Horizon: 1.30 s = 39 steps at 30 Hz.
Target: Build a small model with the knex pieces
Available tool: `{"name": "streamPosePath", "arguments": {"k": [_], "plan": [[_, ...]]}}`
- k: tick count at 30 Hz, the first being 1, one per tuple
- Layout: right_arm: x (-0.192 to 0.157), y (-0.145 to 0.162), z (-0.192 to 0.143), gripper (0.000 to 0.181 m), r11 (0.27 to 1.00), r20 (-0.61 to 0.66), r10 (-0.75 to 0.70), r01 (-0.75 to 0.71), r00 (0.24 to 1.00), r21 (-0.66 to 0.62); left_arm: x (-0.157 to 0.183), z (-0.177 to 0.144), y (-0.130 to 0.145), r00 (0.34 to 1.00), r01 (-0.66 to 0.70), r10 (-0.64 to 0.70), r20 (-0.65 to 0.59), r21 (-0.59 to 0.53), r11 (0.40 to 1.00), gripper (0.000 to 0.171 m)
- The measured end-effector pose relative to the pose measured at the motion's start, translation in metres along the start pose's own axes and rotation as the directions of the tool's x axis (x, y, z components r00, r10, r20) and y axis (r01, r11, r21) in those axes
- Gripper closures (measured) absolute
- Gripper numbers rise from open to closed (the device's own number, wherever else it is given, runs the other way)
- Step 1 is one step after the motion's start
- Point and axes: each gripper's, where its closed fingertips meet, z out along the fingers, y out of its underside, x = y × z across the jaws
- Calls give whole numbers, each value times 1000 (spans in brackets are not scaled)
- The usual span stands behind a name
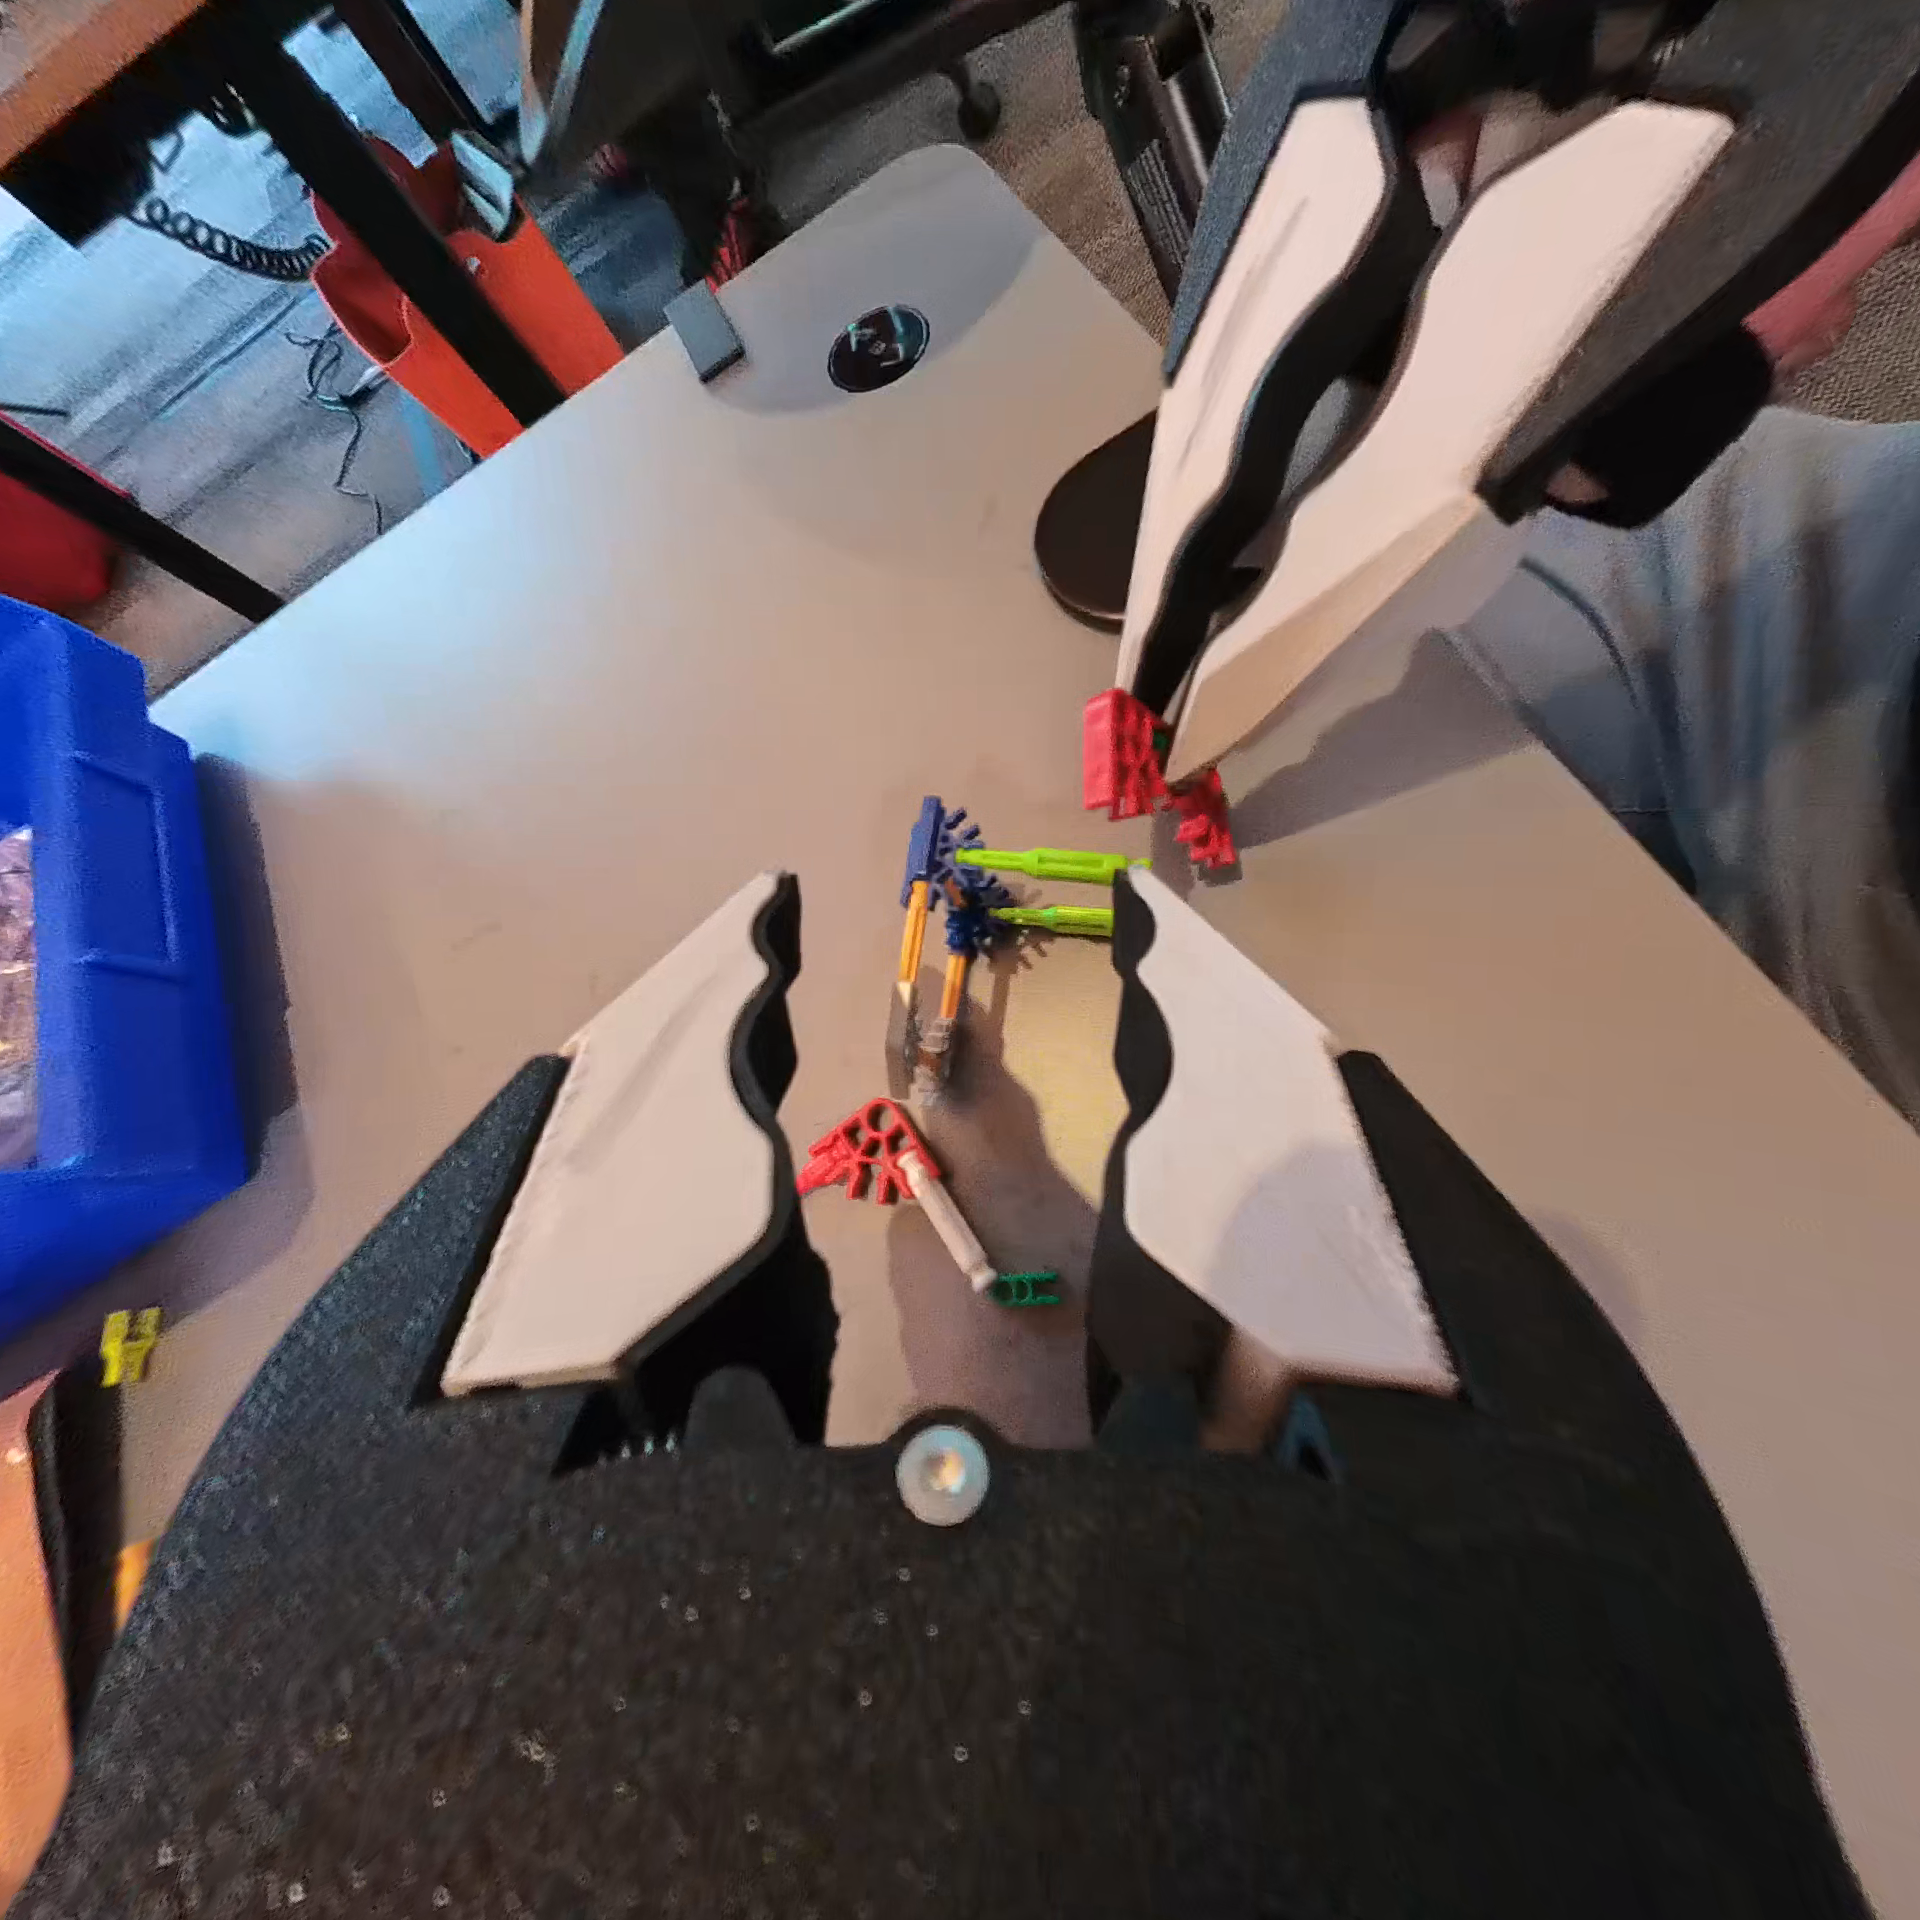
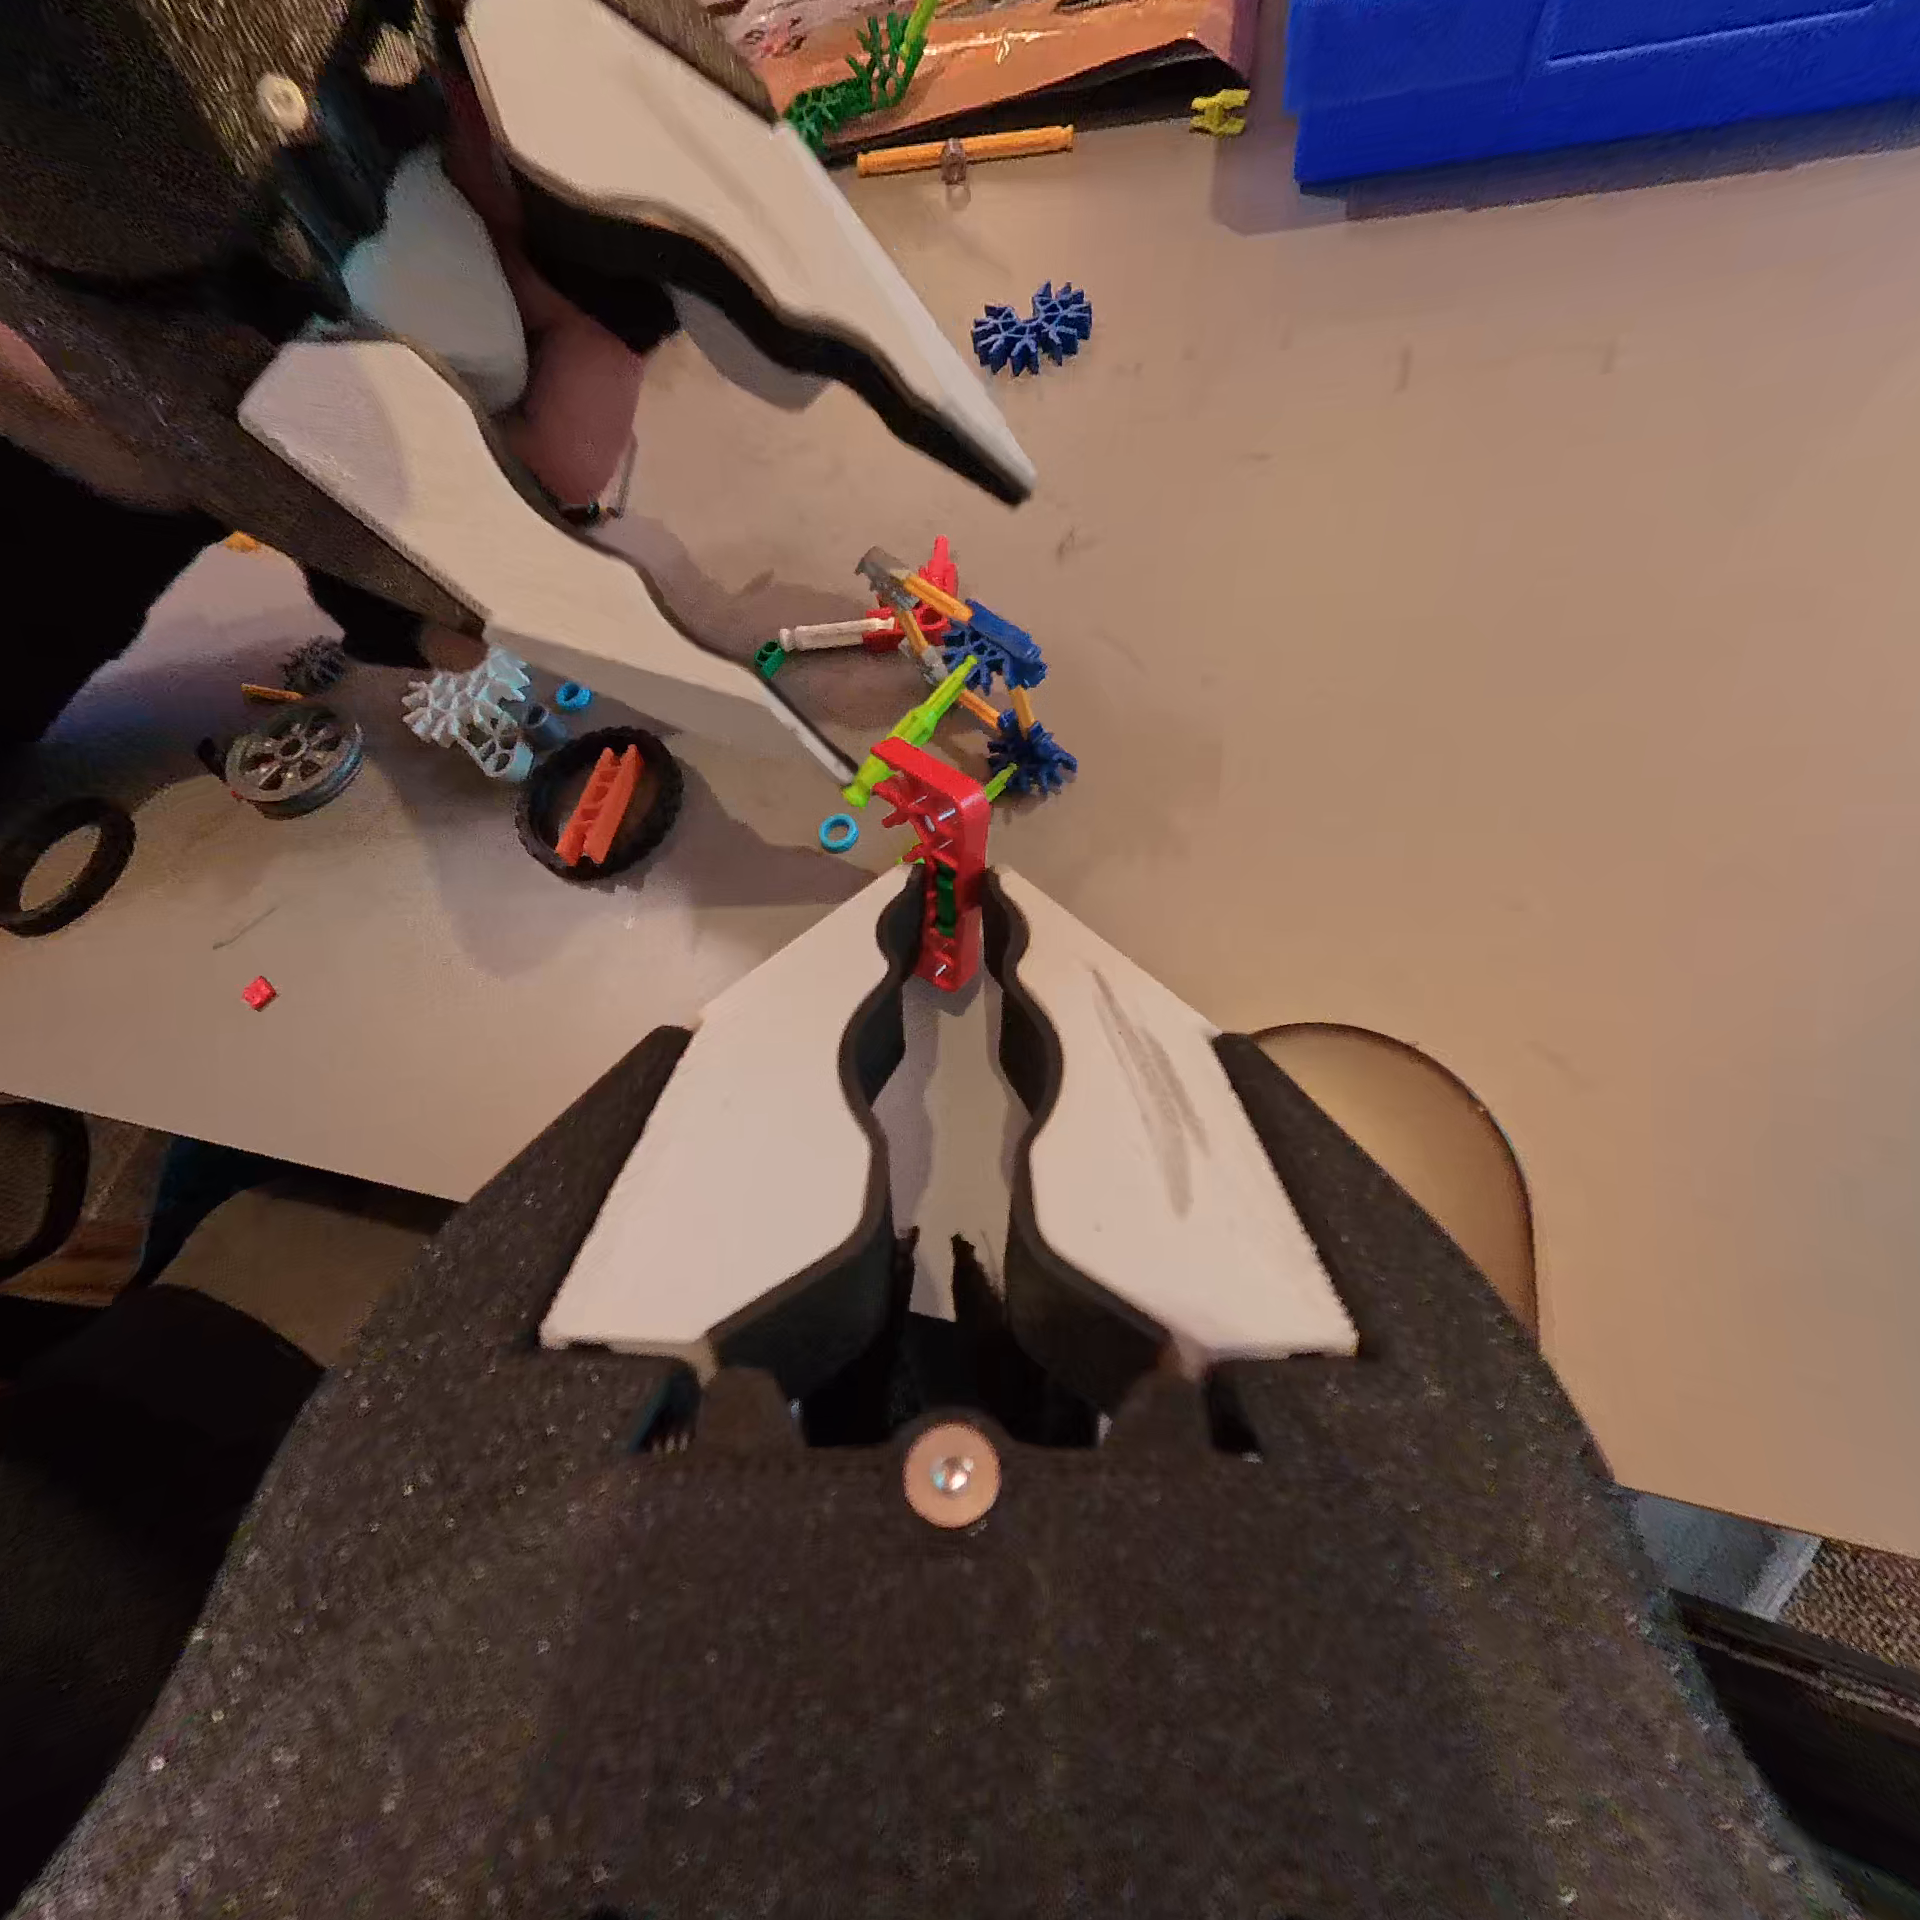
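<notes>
**Right gripper pinching a red connector beside a small rod-and-connector assembly**

Right gripper (image 2: 948, 883) is clamping a red connector (image 2: 940, 831) between its fingertips, with a bit of green plastic showing in the same pinch. Most of the red piece is sticking out past the tips, just beside the nearest lime-green rod (image 2: 909, 732) of the small assembly (image 2: 977, 665) that is lying on the beige table (image 2: 1455, 623). Left gripper (image 1: 956, 883) is hanging spread wide and empty above that assembly, one fingertip just beside the ends of the lime-green rods.

The assembly is sitting mid-table: blue snowflake connectors (image 1: 961, 883) joined by orange rods (image 1: 914, 935) and the two lime-green ones. A loose red connector with a white rod and a green clip (image 1: 1023, 1288) is lying just beside it.

These pieces look light, stiff and slick, so the assembly would likely skid or tip under any sideways push; holding it by a blue hub or across a rod seems safer than by a thin tip. The red connector is probably best pinched across its flat faces.

Farther off, a tyre holding an orange piece (image 2: 601, 800), a grey wheel (image 2: 294, 758), a white connector (image 2: 468, 712), a pair of blue connectors (image 2: 1031, 327) and a blue bin (image 2: 1600, 83) are resting on the table.
</notes>
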Motion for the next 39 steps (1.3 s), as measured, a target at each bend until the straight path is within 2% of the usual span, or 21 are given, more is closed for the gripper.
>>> {"name": "streamPosePath", "arguments": {"k": [3,9,16,20,25,36,39], "plan": [[1,-1,0,172,1000,-8,-25,25,1000,5,6,1,-1,1000,-5,6,-21,25,1000,117],[-5,-1,3,172,996,-3,-90,90,996,22,12,-7,-3,997,14,-12,-81,33,999,109],[-3,-3,5,172,993,-2,-119,119,993,26,13,-1,9,998,44,-46,-42,-29,999,109],[-5,-3,7,172,986,2,-164,164,986,26,11,2,8,996,80,-80,23,-2,997,126],[-7,-3,9,171,979,10,-200,200,980,29,11,1,8,996,83,-84,30,18,996,127],[-4,-3,14,170,918,-71,-394,396,916,13,14,3,5,998,62,-63,18,42,997,127],[-5,-5,14,170,921,-55,-387,389,920,26,12,2,7,998,55,-56,26,41,998,127]]}}
